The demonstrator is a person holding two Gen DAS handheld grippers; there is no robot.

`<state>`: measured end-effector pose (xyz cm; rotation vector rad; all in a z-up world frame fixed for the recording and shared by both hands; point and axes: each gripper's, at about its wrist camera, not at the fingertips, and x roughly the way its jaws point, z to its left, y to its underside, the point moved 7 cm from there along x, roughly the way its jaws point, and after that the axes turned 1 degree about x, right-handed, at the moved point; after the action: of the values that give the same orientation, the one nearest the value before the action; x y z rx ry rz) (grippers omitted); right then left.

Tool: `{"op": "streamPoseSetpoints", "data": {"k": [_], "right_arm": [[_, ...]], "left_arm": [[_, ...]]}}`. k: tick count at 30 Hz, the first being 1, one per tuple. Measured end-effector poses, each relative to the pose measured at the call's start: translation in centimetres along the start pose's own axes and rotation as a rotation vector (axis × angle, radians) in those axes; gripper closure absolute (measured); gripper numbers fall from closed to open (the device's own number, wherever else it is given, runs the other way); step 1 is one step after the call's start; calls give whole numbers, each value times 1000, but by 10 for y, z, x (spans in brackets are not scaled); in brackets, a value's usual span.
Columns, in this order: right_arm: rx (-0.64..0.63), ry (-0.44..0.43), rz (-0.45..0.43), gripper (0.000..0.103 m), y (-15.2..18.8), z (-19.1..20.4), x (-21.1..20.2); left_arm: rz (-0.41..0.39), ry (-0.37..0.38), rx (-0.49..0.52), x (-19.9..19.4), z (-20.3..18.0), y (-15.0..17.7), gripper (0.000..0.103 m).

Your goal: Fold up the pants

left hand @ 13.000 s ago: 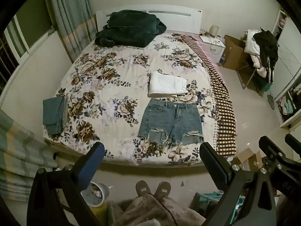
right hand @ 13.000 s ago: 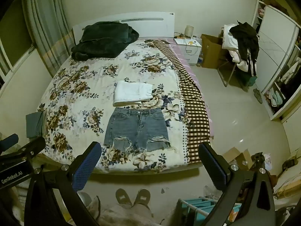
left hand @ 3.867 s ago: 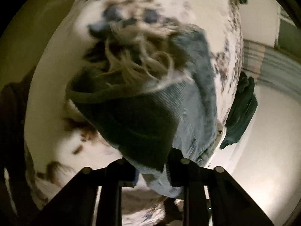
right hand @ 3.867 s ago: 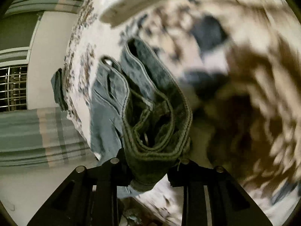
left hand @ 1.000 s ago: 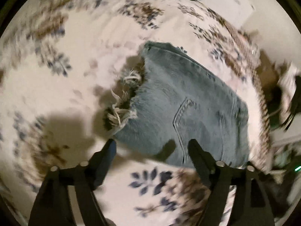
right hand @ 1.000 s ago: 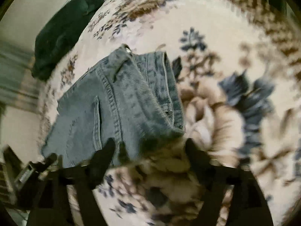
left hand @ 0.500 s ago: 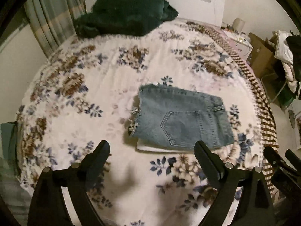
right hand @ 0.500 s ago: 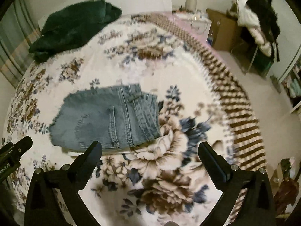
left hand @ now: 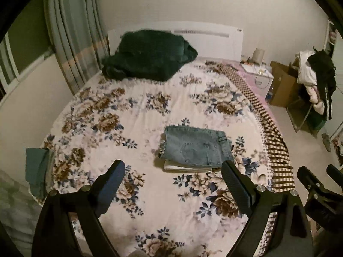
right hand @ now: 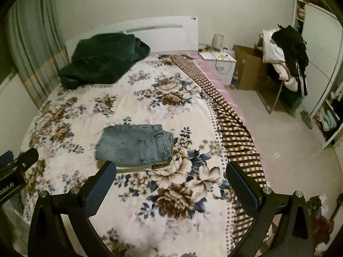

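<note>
A: Left wrist view shows the folded denim shorts [left hand: 196, 148] lying on a folded white garment [left hand: 186, 167] in the middle of the bed [left hand: 90, 115]. The left gripper [left hand: 173, 177] is wide apart and holds nothing.

B: The right gripper [right hand: 171, 177] also is apart and empty, well above the bed. I think the fold is complete.

A: One risk: the stack sits on a soft floral blanket [right hand: 171, 98], so a careless touch could slide the shorts off.

B: Around it are a dark green blanket [left hand: 148, 55] by the headboard, curtains [left hand: 70, 42], a nightstand [right hand: 218, 64] and a cardboard box [right hand: 246, 68].
</note>
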<state>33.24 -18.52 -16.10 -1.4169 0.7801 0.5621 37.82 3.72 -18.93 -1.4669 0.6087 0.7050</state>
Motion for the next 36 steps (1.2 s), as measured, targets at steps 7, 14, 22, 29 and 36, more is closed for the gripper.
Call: {"op": "streamPoseSetpoints", "data": {"k": [7, 14, 22, 29, 36], "right_arm": [[-25, -8, -84, 0, -4, 4, -115], [-51, 5, -169, 0, -15, 23, -212], [-55, 0, -205, 0, -18, 44, -268], [-46, -8, -196, 0, -8, 52, -285], [-48, -9, -170, 0, 3, 56, -284]], "left_arm": [[-66, 21, -14, -78, 9, -5, 11], [-100, 34, -6, -126, 31, -9, 11], [-105, 45, -24, -151, 51, -2, 11], [-115, 29, -28, -163, 59, 7, 1], [-109, 27, -26, -168, 63, 10, 0]]}}
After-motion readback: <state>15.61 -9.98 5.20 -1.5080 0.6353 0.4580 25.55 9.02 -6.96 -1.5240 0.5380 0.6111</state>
